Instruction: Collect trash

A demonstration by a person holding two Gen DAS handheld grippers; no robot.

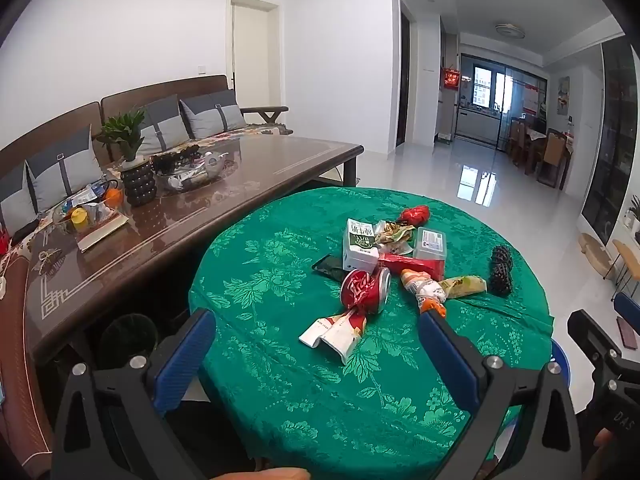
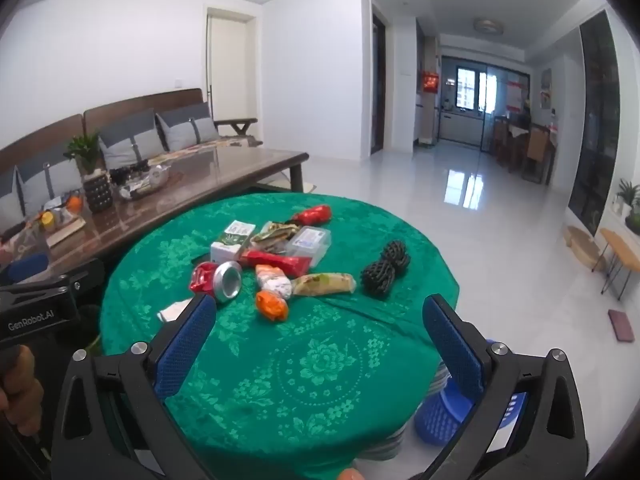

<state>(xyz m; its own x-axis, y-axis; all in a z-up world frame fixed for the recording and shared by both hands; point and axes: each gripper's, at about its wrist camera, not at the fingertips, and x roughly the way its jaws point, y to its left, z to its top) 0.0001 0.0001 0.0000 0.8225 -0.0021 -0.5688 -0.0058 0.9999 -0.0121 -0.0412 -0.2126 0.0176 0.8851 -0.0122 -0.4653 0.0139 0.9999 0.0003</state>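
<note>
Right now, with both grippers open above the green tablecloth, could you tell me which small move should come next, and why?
Probably ease the left gripper forward and down onto the crushed red soda can. Its jaws are open and empty, and the can lies just ahead of them at the near edge of the trash pile. The right gripper, also open, holds nothing. The blue slotted plastic basket beside the table could receive it.

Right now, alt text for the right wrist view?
The open right gripper hovers empty over a round table with a green floral cloth, facing a pile of trash: a crushed red can, a milk carton, wrappers. A blue basket stands on the floor beside the table.
</note>
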